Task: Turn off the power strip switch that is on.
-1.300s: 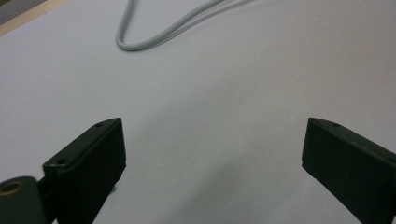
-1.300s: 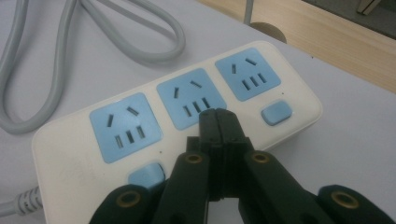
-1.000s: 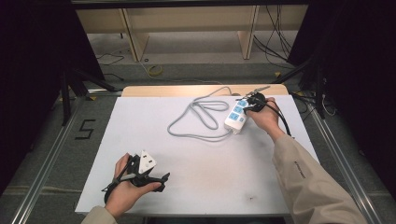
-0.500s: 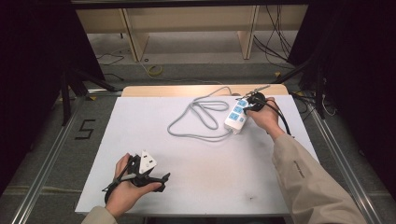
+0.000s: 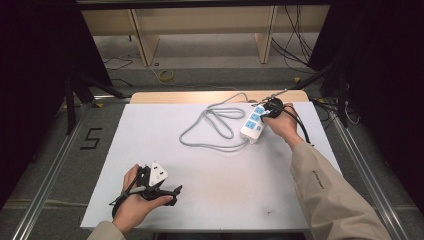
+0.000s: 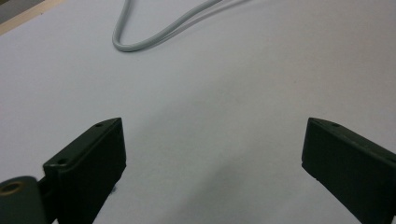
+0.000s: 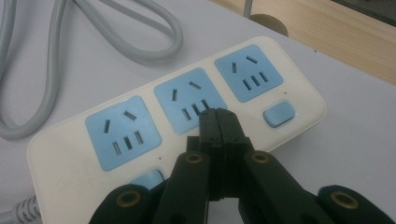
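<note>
**White strip, right gripper on it**

White power strip [image 5: 253, 122] with three blue sockets sits upper right of centre in the high view, on the white table [image 5: 150, 130], running diagonally. In the right gripper view the strip [image 7: 140, 116] crosses the frame from lower left to upper right; two blue buttons show, one near the right end, one at the lower edge beside the jaws.

Grey cable [image 5: 215, 120] leaves the strip's lower end and loops out to the left across the table. A bend of it shows top left in the left gripper view [image 6: 135, 44], and loops of it at upper left in the right gripper view [image 7: 56, 70].

Right gripper [image 7: 218, 119]: jaws pressed together, nothing between them, tips over the middle socket's lower edge. Touching or just above, can't tell. In the high view the right hand [image 5: 282, 122] holds it at the strip's far end.

Left gripper [image 6: 212, 158]: jaws spread wide, bare table between them. High view puts it [image 5: 170, 192] lower left, held in the left hand [image 5: 132, 207], well apart from the strip.

Wooden board edge [image 5: 200, 96] runs behind the table.
</note>
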A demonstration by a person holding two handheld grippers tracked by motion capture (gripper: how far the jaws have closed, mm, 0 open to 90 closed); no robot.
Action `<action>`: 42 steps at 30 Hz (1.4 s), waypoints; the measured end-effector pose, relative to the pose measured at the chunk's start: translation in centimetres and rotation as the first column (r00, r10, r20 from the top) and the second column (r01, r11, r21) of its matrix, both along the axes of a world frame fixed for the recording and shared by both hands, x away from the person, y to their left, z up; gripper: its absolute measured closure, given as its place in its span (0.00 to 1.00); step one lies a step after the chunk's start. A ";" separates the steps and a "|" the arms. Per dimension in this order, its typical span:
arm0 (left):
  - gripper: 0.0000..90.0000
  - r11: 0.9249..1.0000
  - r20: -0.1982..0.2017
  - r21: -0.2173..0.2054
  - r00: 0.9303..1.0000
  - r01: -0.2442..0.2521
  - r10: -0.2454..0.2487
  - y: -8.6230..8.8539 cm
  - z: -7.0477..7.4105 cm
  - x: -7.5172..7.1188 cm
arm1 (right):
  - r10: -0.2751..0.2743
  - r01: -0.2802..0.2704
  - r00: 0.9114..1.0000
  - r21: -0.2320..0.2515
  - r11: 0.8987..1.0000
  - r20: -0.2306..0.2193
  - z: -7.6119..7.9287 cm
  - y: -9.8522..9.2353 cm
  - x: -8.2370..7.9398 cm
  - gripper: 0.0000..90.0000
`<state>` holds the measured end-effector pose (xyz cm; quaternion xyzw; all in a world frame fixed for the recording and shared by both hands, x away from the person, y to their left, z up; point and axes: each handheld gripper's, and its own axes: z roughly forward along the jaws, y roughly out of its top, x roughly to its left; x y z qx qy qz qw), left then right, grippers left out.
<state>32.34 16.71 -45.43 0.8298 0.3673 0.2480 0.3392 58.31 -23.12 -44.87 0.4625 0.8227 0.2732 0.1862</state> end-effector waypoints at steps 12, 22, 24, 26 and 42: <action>0.07 1.000 0.001 -0.001 1.000 0.001 -0.001 -0.1 0.0 0.0 | -0.012 0.012 1.000 -0.021 1.000 -0.007 0.1 0.2 0.3 1.00; 0.07 1.000 0.001 0.001 1.000 0.001 -0.001 -0.1 0.0 0.0 | -0.016 0.016 1.000 -0.014 1.000 -0.026 0.2 0.1 0.4 1.00; 0.07 1.000 0.001 0.001 1.000 0.001 -0.001 -0.1 0.0 0.0 | -0.019 0.019 0.999 -0.013 1.000 -0.027 0.2 0.1 0.5 1.00; 0.07 1.000 0.002 -0.001 1.000 0.001 -0.001 -0.1 0.0 0.0 | -0.018 0.018 0.999 -0.016 1.000 -0.027 0.2 0.1 0.5 1.00; 0.07 1.000 0.002 -0.001 1.000 0.001 -0.001 -0.1 0.0 0.0 | -0.021 0.019 0.999 -0.051 0.998 -0.041 0.4 0.6 0.6 1.00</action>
